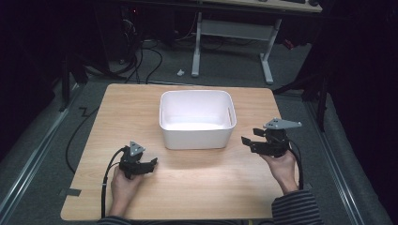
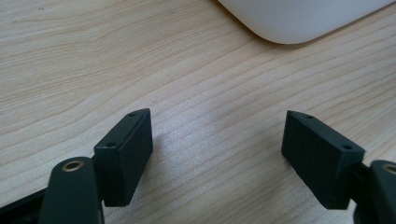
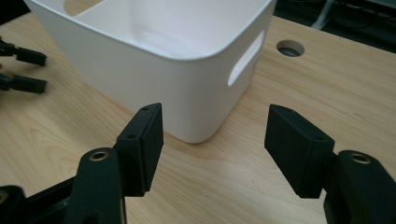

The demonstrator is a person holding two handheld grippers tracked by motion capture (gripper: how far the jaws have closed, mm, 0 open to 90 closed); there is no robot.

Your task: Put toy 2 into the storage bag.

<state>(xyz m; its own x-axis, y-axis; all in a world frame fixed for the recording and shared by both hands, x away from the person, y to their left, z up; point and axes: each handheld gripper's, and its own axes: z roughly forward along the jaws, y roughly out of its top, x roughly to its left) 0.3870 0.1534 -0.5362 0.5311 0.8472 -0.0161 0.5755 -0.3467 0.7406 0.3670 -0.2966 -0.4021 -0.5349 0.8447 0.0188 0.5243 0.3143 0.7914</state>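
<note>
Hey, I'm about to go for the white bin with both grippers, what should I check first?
1. White bin upright on the table: ok.
2. Inside of the bin free of things: ok as far as the high view shows.
3. Left gripper jaws apart, nothing between them: ok.
4. Right gripper jaws apart, nothing between them: ok.
5. Handle slot on the bin's wall in sight of the right gripper: ok.
6. Matching slot on the left gripper's side: cannot tell.
</note>
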